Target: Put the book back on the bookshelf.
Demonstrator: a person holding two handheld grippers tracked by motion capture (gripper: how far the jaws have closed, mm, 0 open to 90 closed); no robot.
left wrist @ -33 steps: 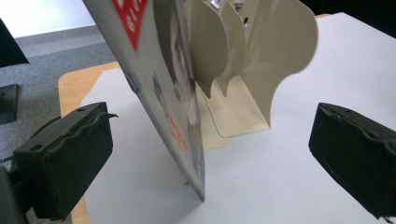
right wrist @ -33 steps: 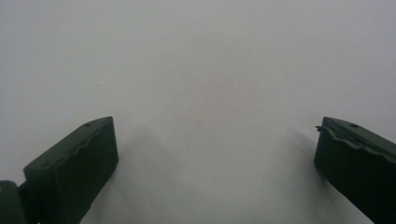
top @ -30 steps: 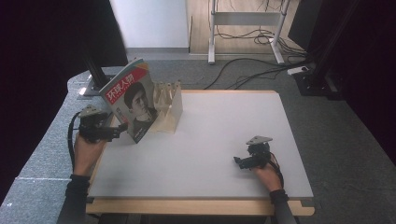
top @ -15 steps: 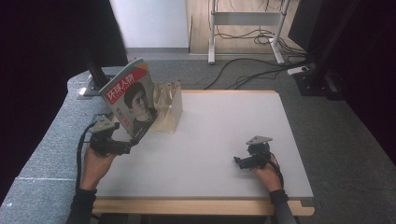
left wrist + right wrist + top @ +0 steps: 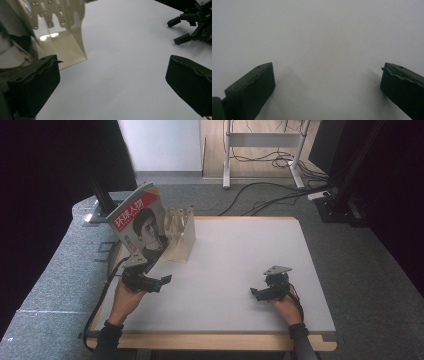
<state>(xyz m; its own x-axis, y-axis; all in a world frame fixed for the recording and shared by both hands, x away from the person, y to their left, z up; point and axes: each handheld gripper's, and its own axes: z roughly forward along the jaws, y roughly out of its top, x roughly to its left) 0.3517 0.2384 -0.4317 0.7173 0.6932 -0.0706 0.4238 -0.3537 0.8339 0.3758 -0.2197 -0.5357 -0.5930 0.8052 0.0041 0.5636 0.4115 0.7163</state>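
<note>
A magazine [image 5: 141, 226] with a portrait on its cover stands tilted at the table's far left, leaning in a pale slotted rack [image 5: 181, 238]. My left gripper [image 5: 161, 283] rests on the white table [image 5: 240, 245] just in front of the magazine, apart from it and pointing right. Its jaws are open with nothing between them. In the left gripper view [image 5: 112, 83] the rack [image 5: 63, 37] and the magazine's edge [image 5: 11, 50] lie at the left. My right gripper [image 5: 255, 294] rests open near the front right, and its own view [image 5: 327, 85] looks onto bare tabletop.
The left gripper view also catches the right gripper [image 5: 192, 26] farther off at the top right. Behind the table, cables [image 5: 260, 195] and a metal stand [image 5: 260, 150] are on the floor. A dark post [image 5: 102, 195] rises off the far left corner.
My left gripper has drawn back from the magazine's lower edge, toward the front and to the right. The magazine stays leaning in the rack. The right gripper has not moved.
</note>
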